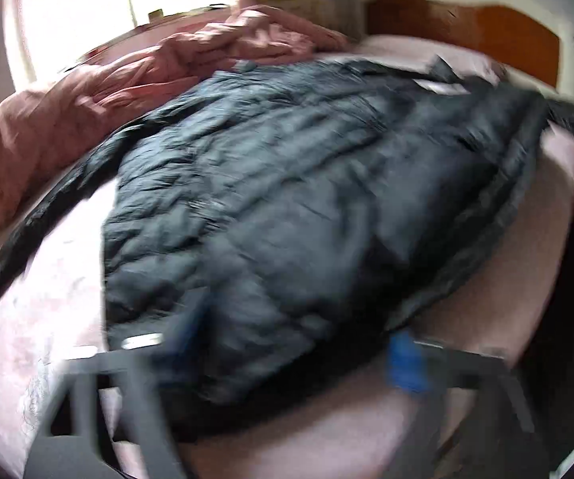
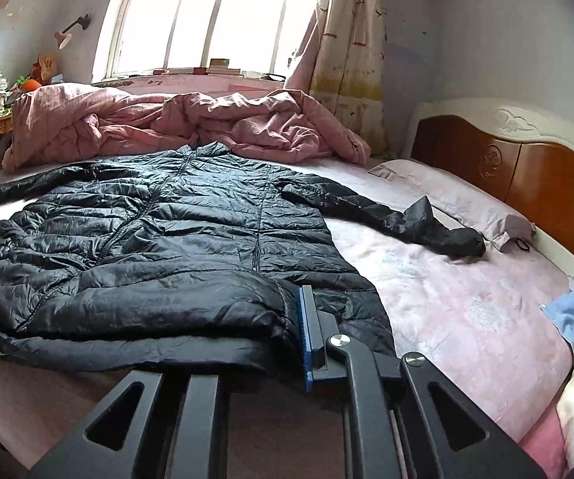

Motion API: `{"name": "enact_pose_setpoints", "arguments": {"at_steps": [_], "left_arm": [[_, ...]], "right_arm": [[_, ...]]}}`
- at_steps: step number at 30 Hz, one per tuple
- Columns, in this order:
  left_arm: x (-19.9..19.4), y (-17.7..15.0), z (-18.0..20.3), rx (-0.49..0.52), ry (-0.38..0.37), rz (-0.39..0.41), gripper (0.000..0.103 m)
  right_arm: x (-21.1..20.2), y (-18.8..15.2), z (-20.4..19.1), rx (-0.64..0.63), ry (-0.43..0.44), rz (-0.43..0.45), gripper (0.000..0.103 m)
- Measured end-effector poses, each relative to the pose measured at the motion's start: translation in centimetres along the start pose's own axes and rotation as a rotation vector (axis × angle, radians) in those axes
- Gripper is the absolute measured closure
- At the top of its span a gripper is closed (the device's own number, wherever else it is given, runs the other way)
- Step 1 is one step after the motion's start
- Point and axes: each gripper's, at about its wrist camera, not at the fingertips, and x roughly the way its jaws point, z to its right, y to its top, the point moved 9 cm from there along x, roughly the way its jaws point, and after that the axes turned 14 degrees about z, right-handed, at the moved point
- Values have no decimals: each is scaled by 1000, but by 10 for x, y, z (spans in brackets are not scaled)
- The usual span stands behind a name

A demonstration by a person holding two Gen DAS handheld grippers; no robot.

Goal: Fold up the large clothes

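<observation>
Black puffer jacket (image 2: 159, 239) flat on pink bed sheet (image 2: 466, 311). Right gripper (image 2: 287, 339) clamps jacket hem. Left gripper (image 1: 299, 343) blurred, jaws wide around hem, grip unclear.

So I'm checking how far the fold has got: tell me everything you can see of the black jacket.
The black jacket is a shiny, quilted puffer lying flat on the pink bedsheet, collar toward the rumpled pink duvet. A seam or zip runs down its middle. One sleeve stretches toward the headboard; the near hem is doubled over. The right tongs sit at that hem, one blue-padded finger showing. The left view is blurred.
</observation>
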Motion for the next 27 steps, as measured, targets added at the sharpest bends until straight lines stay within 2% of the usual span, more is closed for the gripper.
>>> {"name": "enact_pose_setpoints", "arguments": {"at_steps": [1,3,5,6,10,13,15,19,22,24,26,27], "left_arm": [[0,4,-11,-10,52,13,90],[-7,11,-28,-68,74,37,93],[-27,21,-41,-173,44,89,96],[-38,25,-44,-189,36,115,96],[-79,34,-46,-90,115,177,97],[-100,34,-44,-82,90,151,97],[-105,32,-47,-72,111,130,96],[-80,46,-59,-56,152,113,93],[-47,66,-73,-23,169,103,90],[-20,77,-82,-7,151,73,88],[0,84,-96,-29,155,60,84],[9,89,-103,-64,152,65,72]], "right_arm": [[0,-1,1,-5,-7,-2,85],[-1,-5,3,-17,-6,-5,85],[-6,-6,0,-30,11,9,86],[-10,-6,-2,-40,22,22,91],[-36,-5,-18,-111,72,41,94],[-58,6,-20,-135,84,71,94],[-66,16,-20,-166,73,99,94],[-46,36,-17,-129,80,102,94],[-1,42,-17,-86,92,24,94],[30,42,-18,-67,96,-17,94],[60,37,-19,-60,97,-67,90],[73,35,-19,-52,89,-90,84]]}}
